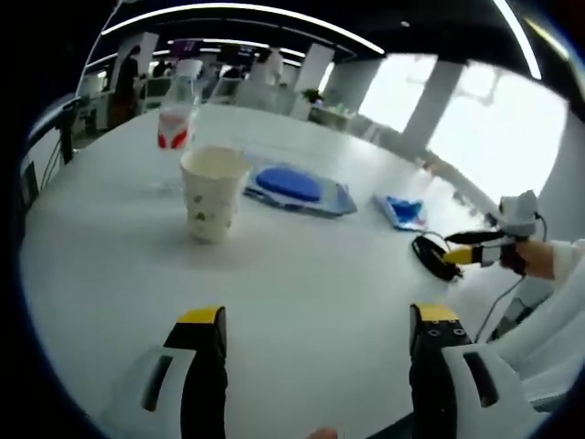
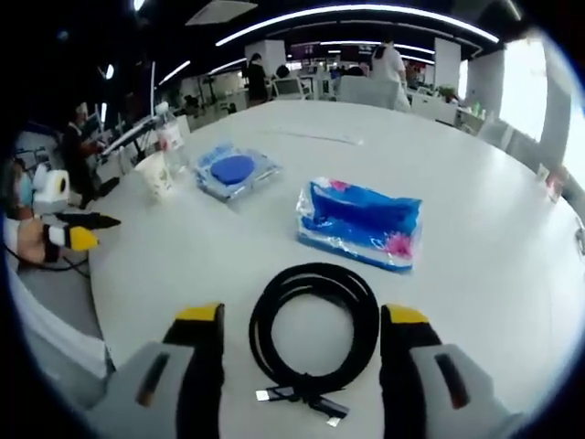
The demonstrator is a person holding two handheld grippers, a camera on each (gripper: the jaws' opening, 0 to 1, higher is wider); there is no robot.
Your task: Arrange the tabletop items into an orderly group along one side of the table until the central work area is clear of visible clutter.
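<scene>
**Inspector A:** What is obscured or cut off?

**Inspector B:** In the left gripper view, the bottle [image 1: 179,114] is partly hidden behind the paper cup [image 1: 212,194]; a red band is seen on it, but no writing can be read. The cup's printed pattern is too small to make out. The blue pouch [image 1: 297,187] is blurred, and its contents cannot be identified. No lettering is legible on the blue packet [image 2: 361,222] in the right gripper view.

**Inspector A:** Gripper poses?

**Inspector B:** The left gripper [image 1: 315,334] is held low over the white table [image 1: 302,283], jaws spread apart, nothing between them. The right gripper [image 2: 302,334] is also held with jaws apart, and the coiled black cable [image 2: 313,326] is seen lying flat on the table between them; contact with the cable cannot be confirmed. A hand is seen at the edge of each view holding the other gripper.

**Inspector A:** Item positions?

**Inspector B:** Cup and bottle are grouped together, the pouch just beside them, the packet further along, the cable near the table edge.
</scene>
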